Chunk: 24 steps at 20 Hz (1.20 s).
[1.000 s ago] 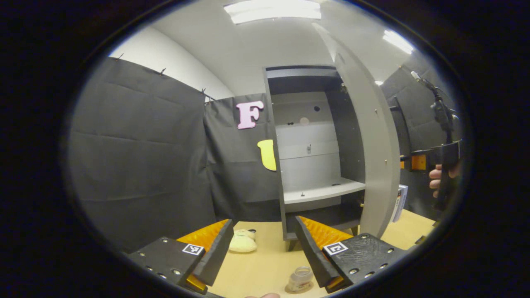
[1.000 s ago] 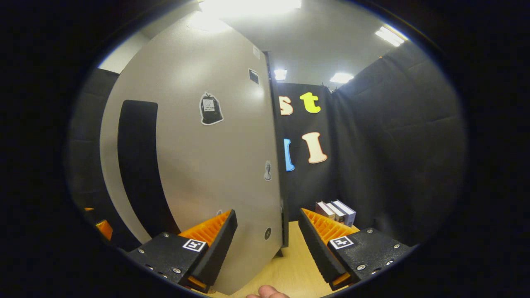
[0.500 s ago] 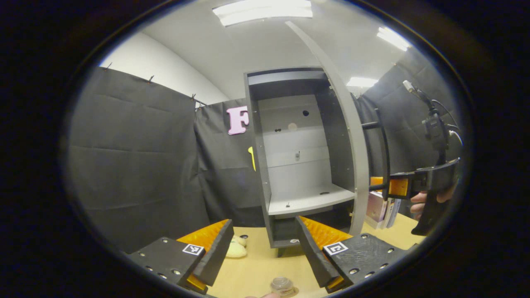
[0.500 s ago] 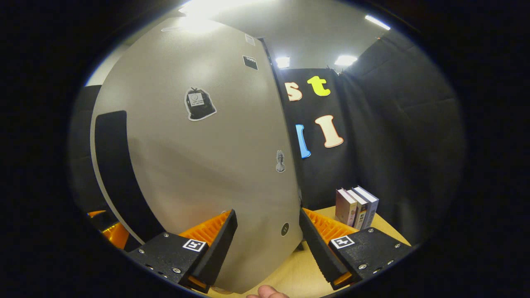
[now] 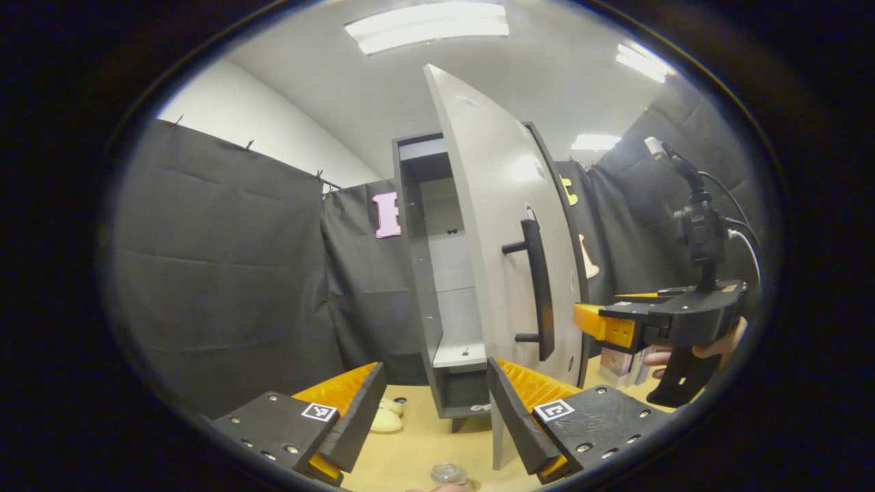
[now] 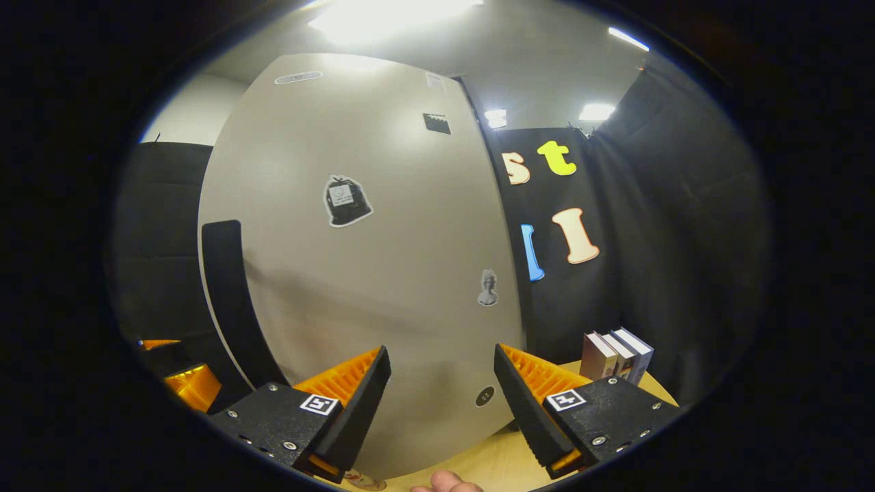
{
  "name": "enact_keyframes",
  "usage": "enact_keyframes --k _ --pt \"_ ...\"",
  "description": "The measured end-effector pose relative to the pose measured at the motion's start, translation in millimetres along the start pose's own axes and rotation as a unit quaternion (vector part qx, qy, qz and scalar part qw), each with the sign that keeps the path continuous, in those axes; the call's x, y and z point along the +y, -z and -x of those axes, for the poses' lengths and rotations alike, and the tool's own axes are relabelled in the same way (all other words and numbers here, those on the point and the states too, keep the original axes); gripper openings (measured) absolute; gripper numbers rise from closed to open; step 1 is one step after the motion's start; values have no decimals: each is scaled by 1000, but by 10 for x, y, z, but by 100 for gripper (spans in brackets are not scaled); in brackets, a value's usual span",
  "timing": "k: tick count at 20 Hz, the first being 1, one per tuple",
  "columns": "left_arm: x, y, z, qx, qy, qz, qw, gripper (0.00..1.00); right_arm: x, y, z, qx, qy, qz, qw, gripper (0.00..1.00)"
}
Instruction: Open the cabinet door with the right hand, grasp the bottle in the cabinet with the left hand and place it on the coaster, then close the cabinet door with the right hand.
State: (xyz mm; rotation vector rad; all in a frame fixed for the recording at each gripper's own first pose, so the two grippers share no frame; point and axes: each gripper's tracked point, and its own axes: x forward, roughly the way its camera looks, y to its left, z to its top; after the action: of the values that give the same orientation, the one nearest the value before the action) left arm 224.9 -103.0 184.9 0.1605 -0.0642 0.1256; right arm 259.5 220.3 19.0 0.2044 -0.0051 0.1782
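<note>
Left gripper view: left gripper gapes wide, empty; cabinet door half-covers the shelf. Right gripper spreads wide before the door, books beside.

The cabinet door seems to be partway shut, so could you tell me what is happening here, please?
A person holds a gripper in each hand. The right gripper, open, faces the outside of the cabinet door, which stands partly ajar. The left gripper hangs open and empty above the bottle on the table.

Black cloth walls, ceiling light panels, wooden tabletop.
</note>
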Motion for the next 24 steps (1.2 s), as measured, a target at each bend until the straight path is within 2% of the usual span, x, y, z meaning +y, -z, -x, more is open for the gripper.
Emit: enact_keyframes --k 2,3,6,9,13,17,18,24 --pt "-99 -42 -23 -1 5 -2 1000 90 -90 58 55 16 1 -12 1000 95" --pt "-139 -102 -31 -8 8 -6 1000 87 -111 21 80 15 0 -12 1000 95" --pt "-263 -202 -14 -20 17 -15 1000 88 -186 0 139 10 4 10 1000 95" --pt "-372 -208 -15 -13 30 -6 999 90 -185 63 180 16 0 6 1000 95" --pt "-354 -174 -61 -13 23 -6 1000 88 -218 85 195 16 3 21 1000 95" --pt "-380 -162 -31 3 27 23 999 87 -168 102 179 20 -1 13 1000 95" --pt "-372 -167 -35 3 24 28 999 90 -156 85 177 18 -1 14 1000 95" --pt "-347 -152 -81 1 20 33 999 87 -98 67 109 14 13 25 999 95"
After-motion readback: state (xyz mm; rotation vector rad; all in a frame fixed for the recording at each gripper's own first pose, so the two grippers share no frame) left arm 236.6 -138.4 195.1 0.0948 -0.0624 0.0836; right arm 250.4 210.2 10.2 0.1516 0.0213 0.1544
